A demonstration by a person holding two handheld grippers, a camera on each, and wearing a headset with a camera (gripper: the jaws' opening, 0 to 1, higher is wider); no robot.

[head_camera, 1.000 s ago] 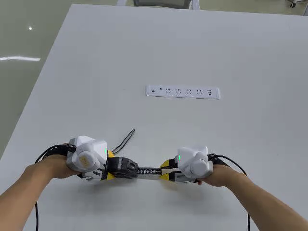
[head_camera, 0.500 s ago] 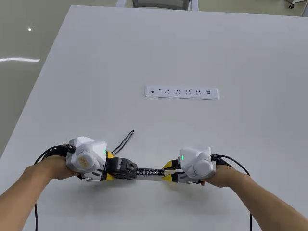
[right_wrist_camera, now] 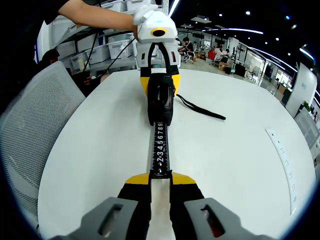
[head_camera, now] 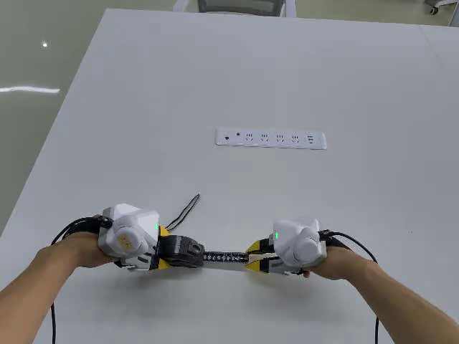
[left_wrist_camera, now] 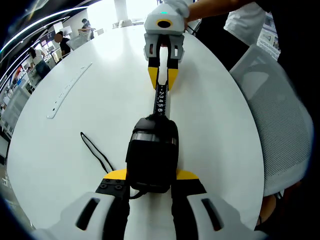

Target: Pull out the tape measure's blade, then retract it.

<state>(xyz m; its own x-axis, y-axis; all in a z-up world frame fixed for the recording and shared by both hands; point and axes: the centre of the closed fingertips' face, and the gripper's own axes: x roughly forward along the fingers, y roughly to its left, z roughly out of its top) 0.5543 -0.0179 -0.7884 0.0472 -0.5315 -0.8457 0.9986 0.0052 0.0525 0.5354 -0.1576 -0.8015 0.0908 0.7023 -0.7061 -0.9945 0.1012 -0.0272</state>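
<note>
Your left fingers [left_wrist_camera: 116, 175] grip the tape measure [left_wrist_camera: 152, 150] | your right fingers [right_wrist_camera: 136, 180] pinch its blade [right_wrist_camera: 160, 142] | short stretch bridges both.

The white table [head_camera: 287, 79] takes up most of the head view, its left edge slanting from top centre down to the lower left. A white power strip [head_camera: 271, 137] lies flat at the frame's centre, its long side running across. At lower left a thin black strap [head_camera: 184, 210] lies on the top and leads down to the tape measure [head_camera: 183, 251]. The blade [head_camera: 226, 256] stretches rightward, low over the surface. Whether either touches the table cannot be told.
</note>
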